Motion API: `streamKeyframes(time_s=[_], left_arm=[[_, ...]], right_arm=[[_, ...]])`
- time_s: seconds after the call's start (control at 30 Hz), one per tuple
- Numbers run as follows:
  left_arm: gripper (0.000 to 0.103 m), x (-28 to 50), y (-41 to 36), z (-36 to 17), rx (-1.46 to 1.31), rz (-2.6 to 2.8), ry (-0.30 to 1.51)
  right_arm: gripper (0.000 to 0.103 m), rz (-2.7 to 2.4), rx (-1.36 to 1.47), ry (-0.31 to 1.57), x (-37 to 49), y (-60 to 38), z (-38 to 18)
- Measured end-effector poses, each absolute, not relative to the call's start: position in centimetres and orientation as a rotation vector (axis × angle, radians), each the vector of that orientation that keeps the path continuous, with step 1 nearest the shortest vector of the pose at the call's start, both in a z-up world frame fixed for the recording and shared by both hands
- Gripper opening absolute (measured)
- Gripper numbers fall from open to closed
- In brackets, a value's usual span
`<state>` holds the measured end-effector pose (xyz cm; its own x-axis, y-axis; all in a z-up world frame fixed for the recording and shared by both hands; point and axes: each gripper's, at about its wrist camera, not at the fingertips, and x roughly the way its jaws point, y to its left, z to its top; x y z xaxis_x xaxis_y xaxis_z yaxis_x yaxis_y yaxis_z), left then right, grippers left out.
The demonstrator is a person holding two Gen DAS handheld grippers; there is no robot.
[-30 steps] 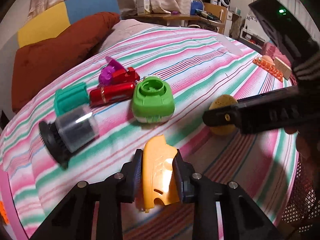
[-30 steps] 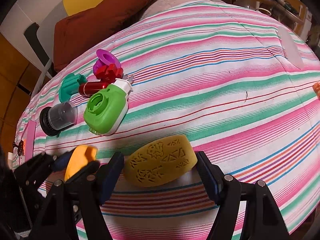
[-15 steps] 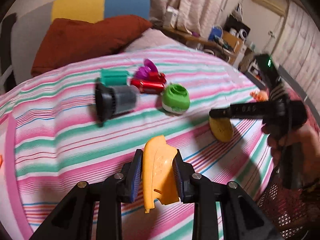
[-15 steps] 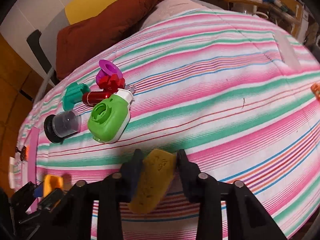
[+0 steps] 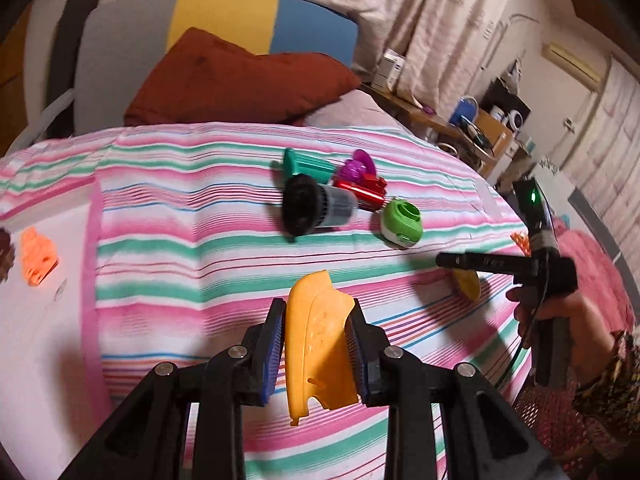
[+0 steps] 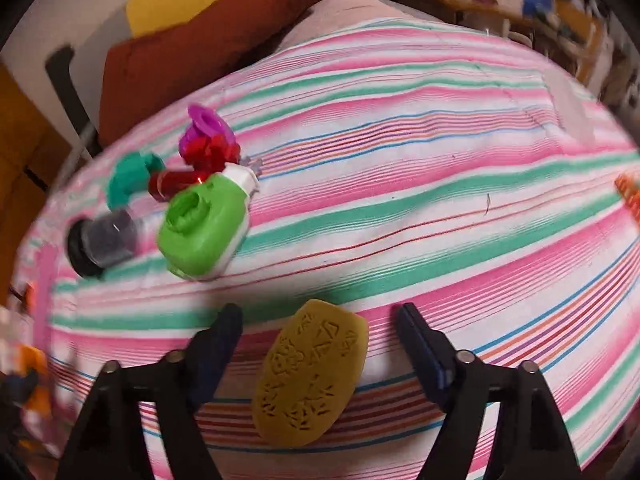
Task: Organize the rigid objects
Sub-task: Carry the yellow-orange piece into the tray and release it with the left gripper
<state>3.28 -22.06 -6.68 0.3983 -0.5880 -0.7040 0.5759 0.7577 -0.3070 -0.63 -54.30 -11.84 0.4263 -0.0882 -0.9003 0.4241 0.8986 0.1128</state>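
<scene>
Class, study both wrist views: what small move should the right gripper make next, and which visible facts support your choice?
Probably re-close on the mustard oval piece. The right gripper has its jaws opening, with gaps on both sides of the piece, which lies between them on the striped bedspread. The other toys, such as the green toy, are clustered further off, so this one likely still needs carrying there.

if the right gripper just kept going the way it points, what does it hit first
Most likely the mustard oval piece, lying on the striped bedspread between the jaws of the right gripper, which are opening and not pressing it. Depth is hard to judge, but nothing else is nearer.
</scene>
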Motion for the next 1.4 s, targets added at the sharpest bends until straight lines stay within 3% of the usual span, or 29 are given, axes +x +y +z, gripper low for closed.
streamKeyframes(time_s=[0.07, 0.17, 0.6, 1.4], left_arm=[[0.029, 3.5, -21.0, -6.5, -0.046, -0.715, 0.904], [0.029, 3.6, -19.5, -6.2, -0.066, -0.697, 0.894], [0.029, 4.4, -12.4, -4.9, -0.122, -0.577, 0.842], [0.029, 11.1, -1.4, -9.6, -0.148, -0.235, 0.947]], right_arm=[[0.051, -0.333, 0.272, 1.101, -0.5, -53.6, -11.9], [0.043, -0.319, 0.251, 1.100, -0.5, -52.9, -11.6], [0.037, -0.274, 0.344, 1.031, -1.8, -51.3, -10.2], [0.036, -0.064, 0.373, 0.875, -2.6, -41.2, -7.3]])
